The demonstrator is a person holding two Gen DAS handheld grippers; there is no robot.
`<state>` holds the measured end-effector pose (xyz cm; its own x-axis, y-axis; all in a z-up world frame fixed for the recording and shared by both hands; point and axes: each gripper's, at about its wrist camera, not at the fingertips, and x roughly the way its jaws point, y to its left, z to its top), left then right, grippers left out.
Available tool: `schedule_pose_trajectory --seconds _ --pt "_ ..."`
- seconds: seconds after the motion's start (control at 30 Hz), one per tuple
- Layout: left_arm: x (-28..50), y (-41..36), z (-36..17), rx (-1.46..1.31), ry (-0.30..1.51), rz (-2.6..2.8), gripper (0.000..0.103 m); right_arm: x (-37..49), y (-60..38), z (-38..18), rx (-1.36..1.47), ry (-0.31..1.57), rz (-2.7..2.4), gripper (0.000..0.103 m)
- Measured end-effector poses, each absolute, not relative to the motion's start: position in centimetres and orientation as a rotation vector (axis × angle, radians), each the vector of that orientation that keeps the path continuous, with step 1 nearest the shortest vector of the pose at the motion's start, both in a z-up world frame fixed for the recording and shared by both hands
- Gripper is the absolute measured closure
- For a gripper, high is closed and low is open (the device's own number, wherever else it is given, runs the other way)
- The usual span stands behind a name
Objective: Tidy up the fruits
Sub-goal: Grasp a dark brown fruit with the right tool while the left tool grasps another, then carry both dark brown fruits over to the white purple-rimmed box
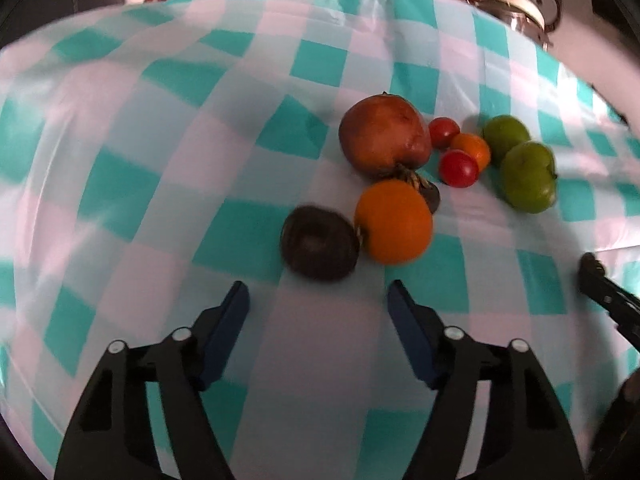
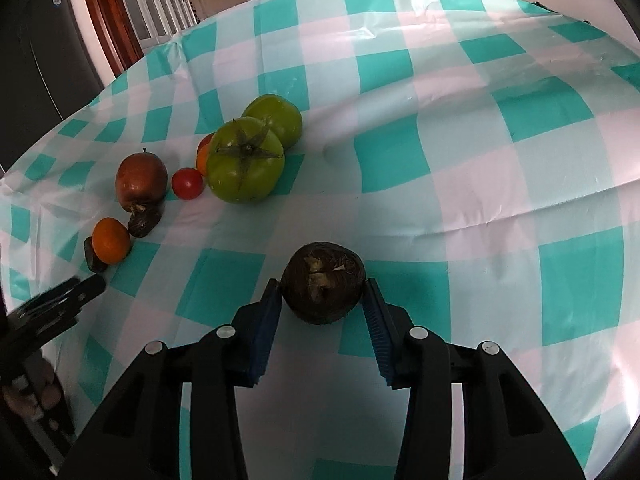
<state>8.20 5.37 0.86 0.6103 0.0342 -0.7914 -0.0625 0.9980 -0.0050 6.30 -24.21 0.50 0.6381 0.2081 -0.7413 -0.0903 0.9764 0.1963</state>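
Note:
In the left wrist view my left gripper [image 1: 318, 300] is open and empty, just short of a dark brown round fruit [image 1: 319, 249] and an orange fruit [image 1: 394, 227]. Behind them lie a brown-red pomegranate [image 1: 384, 137], two red cherry tomatoes [image 1: 458, 168], a small orange one [image 1: 472, 150] and two green tomatoes [image 1: 528, 176]. In the right wrist view my right gripper [image 2: 322, 300] is shut on a dark brown round fruit [image 2: 322, 288], its pads [image 2: 268, 316] touching both sides. The fruit group [image 2: 244, 166] lies to the left.
A teal, white and pink checked cloth [image 2: 480, 140] covers the table. A metal pot [image 1: 516, 8] stands at the far edge. The right gripper's tip [image 1: 600, 284] shows at the right edge of the left wrist view. Wooden cabinets [image 2: 120, 20] stand behind.

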Motion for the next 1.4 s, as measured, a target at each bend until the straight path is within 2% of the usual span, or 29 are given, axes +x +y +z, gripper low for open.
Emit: schedule_pose_trajectory --seconds 0.03,0.1,0.13,0.47,0.77,1.03,1.4 --pt "8.7 5.3 0.8 -0.024 0.913 0.057 0.037 6.5 -24.3 0.5 0.149 0.868 0.174 0.060" --pt "9.6 5.4 0.9 -0.014 0.907 0.052 0.060 6.5 -24.4 0.5 0.157 0.876 0.175 0.060" --pt "9.8 5.4 1.0 -0.012 0.904 0.047 0.062 6.5 -24.4 0.5 0.165 0.877 0.179 0.060" --pt "4.4 6.1 2.2 -0.204 0.790 -0.003 0.063 6.8 -25.5 0.2 0.264 0.870 0.226 0.060" --pt "-3.8 5.0 3.5 -0.189 0.714 0.077 0.063 6.1 -25.7 0.5 0.299 0.834 0.301 0.060" --pt "-12.0 5.4 4.9 -0.062 0.702 0.133 0.063 0.5 -23.8 1.2 0.356 0.820 0.402 0.060" --pt "-19.2 10.0 4.0 -0.050 0.720 0.225 0.063 -7.4 -15.8 2.2 0.183 0.810 0.575 0.060"
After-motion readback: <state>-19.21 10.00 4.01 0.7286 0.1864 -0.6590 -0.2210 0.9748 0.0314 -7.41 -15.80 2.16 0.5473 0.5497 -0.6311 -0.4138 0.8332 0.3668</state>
